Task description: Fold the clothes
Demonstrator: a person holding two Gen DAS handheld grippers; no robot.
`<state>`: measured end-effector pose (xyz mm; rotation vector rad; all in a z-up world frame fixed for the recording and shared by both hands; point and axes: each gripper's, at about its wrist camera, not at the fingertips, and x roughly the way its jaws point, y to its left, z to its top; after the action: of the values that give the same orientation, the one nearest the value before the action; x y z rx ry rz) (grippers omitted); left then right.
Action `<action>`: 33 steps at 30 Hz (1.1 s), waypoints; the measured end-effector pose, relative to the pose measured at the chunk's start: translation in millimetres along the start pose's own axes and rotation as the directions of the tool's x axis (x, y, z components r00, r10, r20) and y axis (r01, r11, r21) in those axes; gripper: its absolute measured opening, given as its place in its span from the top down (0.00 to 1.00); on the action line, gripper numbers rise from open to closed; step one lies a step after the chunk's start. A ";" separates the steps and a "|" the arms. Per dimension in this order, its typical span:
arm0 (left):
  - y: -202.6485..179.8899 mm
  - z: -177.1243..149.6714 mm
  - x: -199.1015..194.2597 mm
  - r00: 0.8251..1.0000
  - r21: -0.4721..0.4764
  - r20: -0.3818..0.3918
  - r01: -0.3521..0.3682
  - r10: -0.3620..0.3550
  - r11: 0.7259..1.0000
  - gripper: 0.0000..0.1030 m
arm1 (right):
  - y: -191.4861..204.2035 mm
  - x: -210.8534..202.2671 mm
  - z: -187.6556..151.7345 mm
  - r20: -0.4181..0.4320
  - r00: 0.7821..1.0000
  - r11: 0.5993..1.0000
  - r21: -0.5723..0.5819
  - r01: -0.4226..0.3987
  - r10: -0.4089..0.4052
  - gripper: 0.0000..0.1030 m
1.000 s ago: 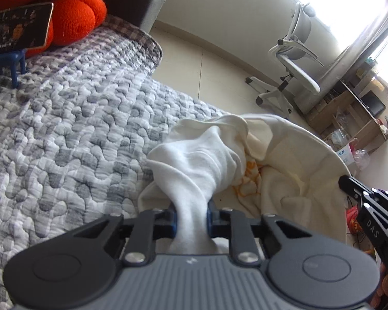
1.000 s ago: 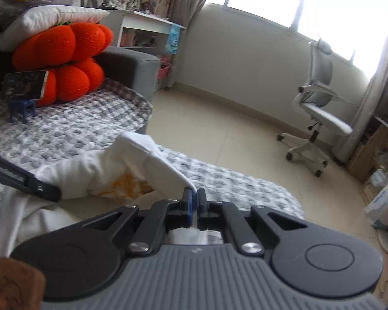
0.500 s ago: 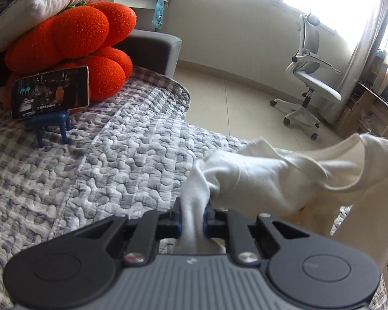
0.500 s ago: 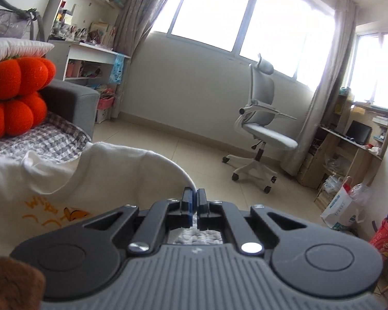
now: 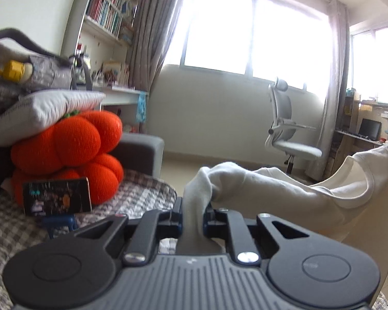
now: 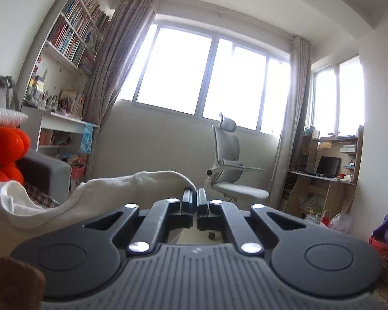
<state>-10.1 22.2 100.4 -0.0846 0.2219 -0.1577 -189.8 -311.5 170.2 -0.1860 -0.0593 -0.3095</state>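
Bunching between left fingers (image 5: 177, 217): white garment (image 5: 284, 191).

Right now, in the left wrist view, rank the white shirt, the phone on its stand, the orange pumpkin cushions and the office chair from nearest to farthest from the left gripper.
1. white shirt, pinched in the left gripper
2. phone, left, on the bed
3. orange pumpkin cushions, just behind the phone
4. office chair, right, by the window

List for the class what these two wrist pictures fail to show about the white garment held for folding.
- Left wrist view: the white garment runs off the right edge, and the left tool hides its lower part.
- Right wrist view: the right tool covers the pinched edge of the cloth, and the left edge cuts it off.
- Neither view shows the garment's print or its full shape.
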 end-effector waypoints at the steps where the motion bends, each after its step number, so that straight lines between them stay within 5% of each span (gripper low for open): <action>1: -0.4 4.0 -7.5 1.000 -0.002 0.029 0.003 -0.003 1.000 0.87 | 3.8 -0.5 -3.7 0.027 1.000 1.000 0.016 0.004 -0.005 0.99; 6: 1.9 29.0 -54.5 0.981 -0.023 0.190 0.037 -0.032 0.999 0.87 | 9.3 2.8 -3.7 0.160 0.987 0.996 0.087 0.009 -0.023 0.99; 11: -1.9 60.2 -108.5 0.934 -0.006 0.353 0.058 -0.052 0.998 0.87 | -22.9 -19.7 23.9 0.253 0.967 0.986 0.169 0.000 -0.043 0.99; 18: -9.0 107.3 -162.9 0.888 0.060 0.453 0.060 -0.080 0.996 0.87 | -70.3 -60.5 63.6 0.345 0.937 0.973 0.227 -0.036 -0.046 1.00; 21: -16.6 113.9 -133.3 0.932 0.114 0.356 0.028 -0.067 0.993 0.86 | -67.9 -49.7 59.2 0.315 0.948 0.983 0.181 -0.016 -0.042 1.00; 24: -15.5 86.5 -52.1 0.989 0.120 0.148 -0.033 0.015 0.992 0.78 | -49.7 3.7 17.4 0.158 0.987 0.992 0.119 -0.037 0.018 1.00; 25: -10.4 67.9 -16.7 0.996 0.103 0.062 -0.070 0.064 0.992 0.64 | -45.5 27.8 -2.9 0.086 0.996 0.994 0.104 -0.044 0.035 1.00; 26: -5.1 46.7 16.9 0.994 0.088 -0.035 -0.101 0.104 0.991 0.49 | -40.4 54.6 -27.4 -0.007 0.999 0.995 0.086 -0.051 0.051 0.99; 27: 0.2 22.8 48.8 0.981 0.076 -0.140 -0.123 0.133 0.989 0.49 | -41.4 78.1 -50.1 -0.102 0.993 0.996 0.071 -0.057 0.064 0.99; 30: 19.3 -40.6 109.9 0.901 0.037 -0.412 -0.130 0.134 0.991 0.59 | -2.7 146.0 -132.5 -0.421 0.900 0.993 0.028 -0.114 0.115 0.99; 31: 24.4 -53.8 121.5 0.878 0.026 -0.463 -0.126 0.124 0.992 0.58 | 8.3 158.6 -149.3 -0.479 0.868 0.990 0.027 -0.137 0.133 0.99; 33: 29.6 -59.2 130.6 0.868 0.035 -0.483 -0.110 0.113 0.993 0.57 | 27.0 169.5 -160.8 -0.521 0.839 0.985 0.014 -0.175 0.156 0.99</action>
<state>106.7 26.0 12.1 -0.0237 0.7296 -0.0607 -15.5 -367.4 22.5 -0.1345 0.5025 -0.1786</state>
